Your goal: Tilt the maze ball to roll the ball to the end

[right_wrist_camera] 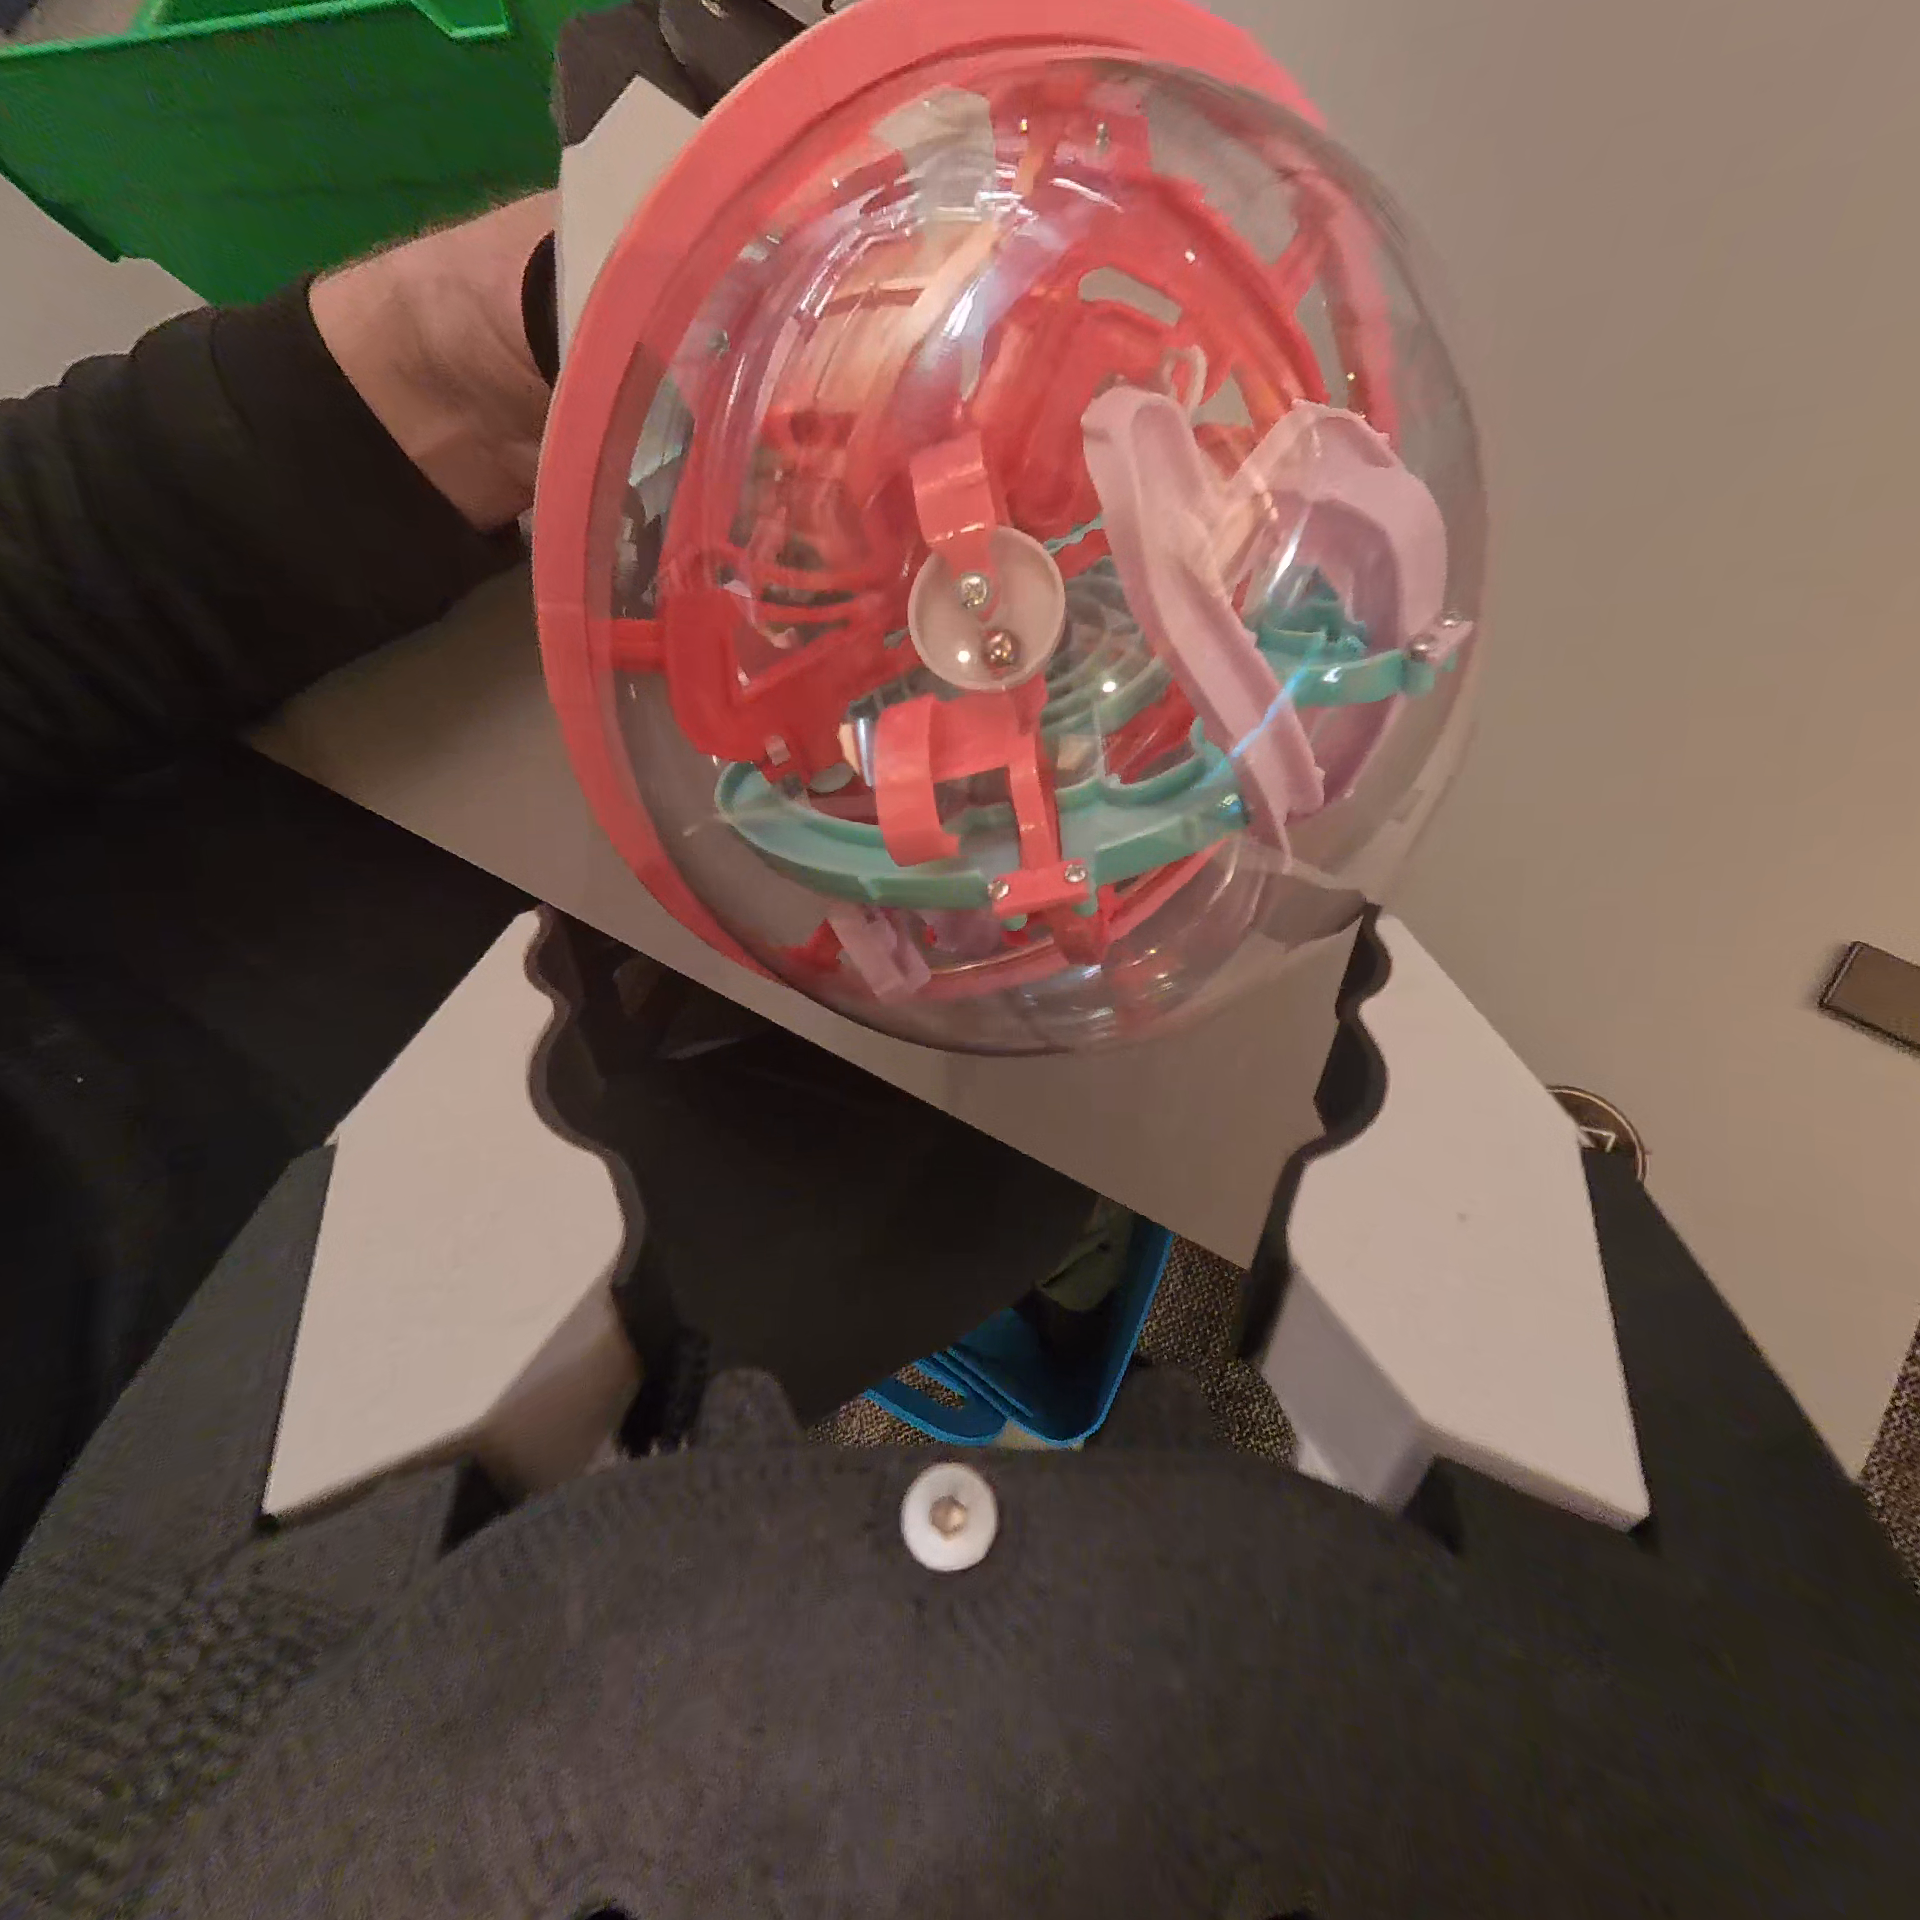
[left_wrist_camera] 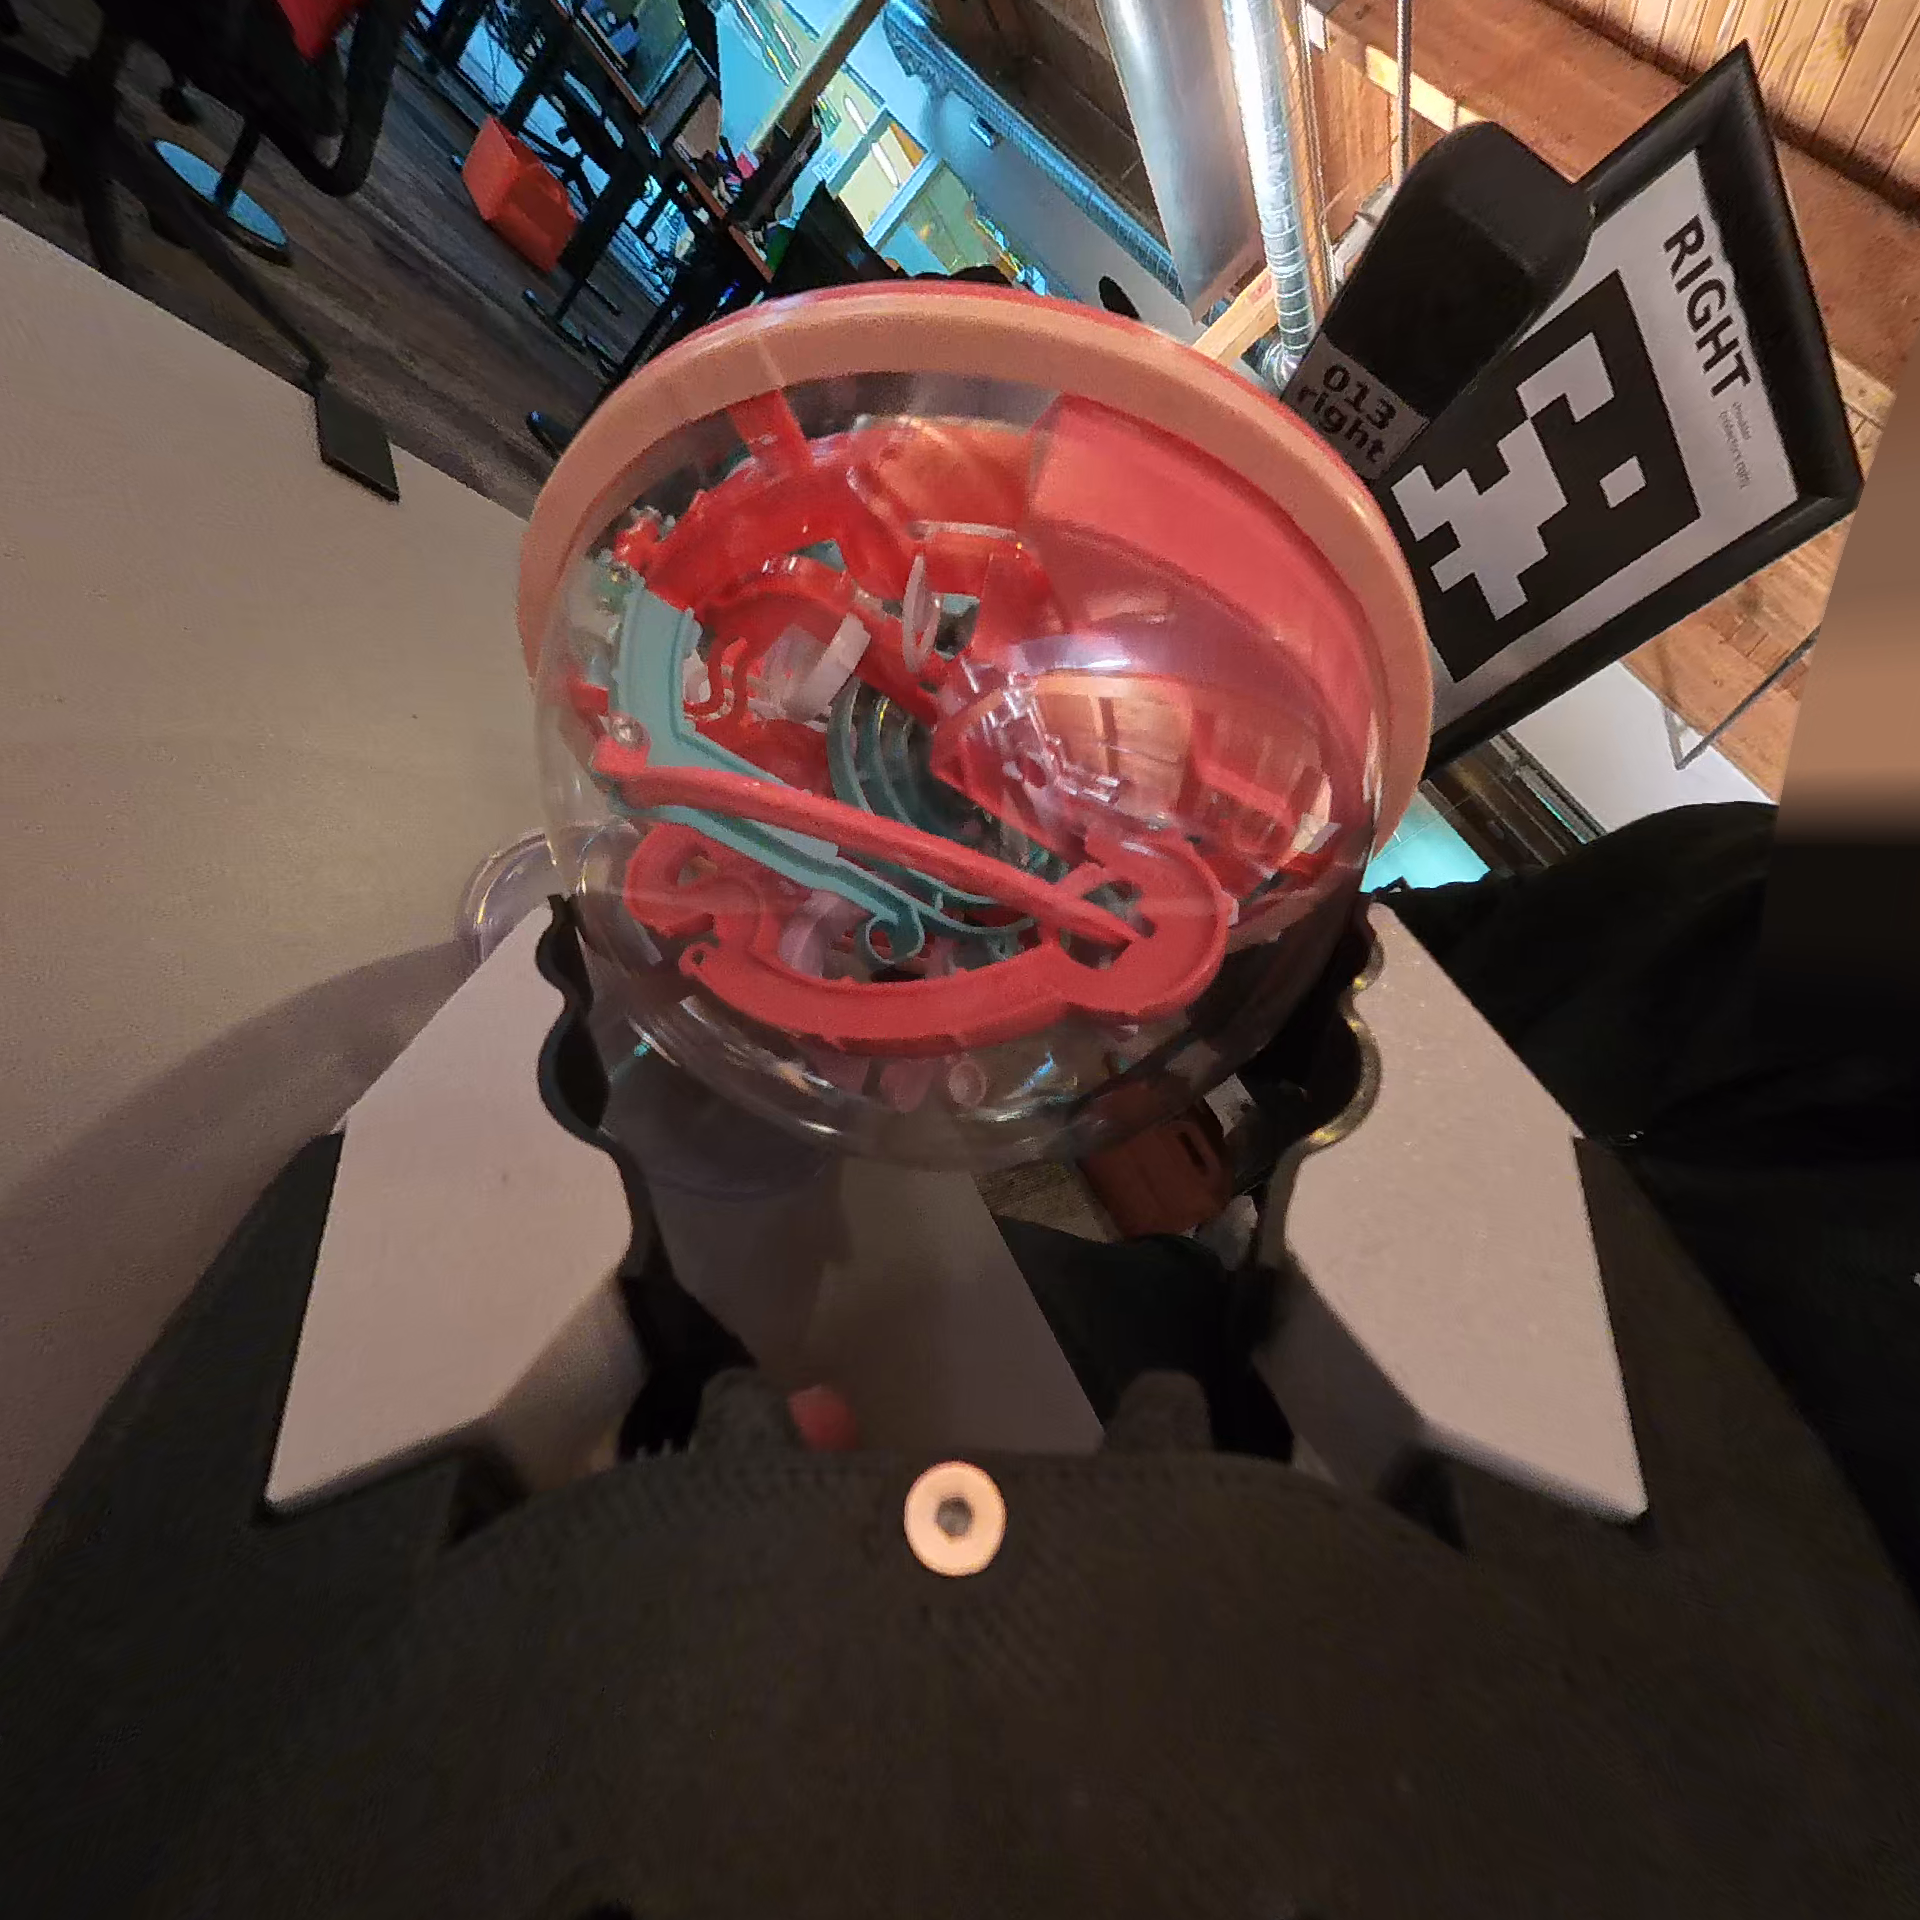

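Observation:
The maze ball (left_wrist_camera: 966, 727) is a clear sphere with a pink equator ring and red, teal and lilac tracks inside. It is held up off the table and tilted. My left gripper (left_wrist_camera: 956, 997) is shut on its lower half. My right gripper (right_wrist_camera: 951, 935) is shut on the maze ball (right_wrist_camera: 997, 540) from the other side. A small metal ball (right_wrist_camera: 1001, 650) sits in a white round cup near the sphere's centre. In the left wrist view the right gripper (left_wrist_camera: 1455, 270) shows behind the ring with its marker plate (left_wrist_camera: 1621, 436). The left gripper's grey finger (right_wrist_camera: 1039, 1122) crosses under the sphere.
A white table (left_wrist_camera: 208, 623) lies below to the left. A person's hand (right_wrist_camera: 436, 364) and black sleeve (right_wrist_camera: 156, 520) are at the left. A green bin (right_wrist_camera: 260, 135) is at the top left and a blue object (right_wrist_camera: 1039, 1382) is below. Desks and an orange box (left_wrist_camera: 520, 192) stand far off.

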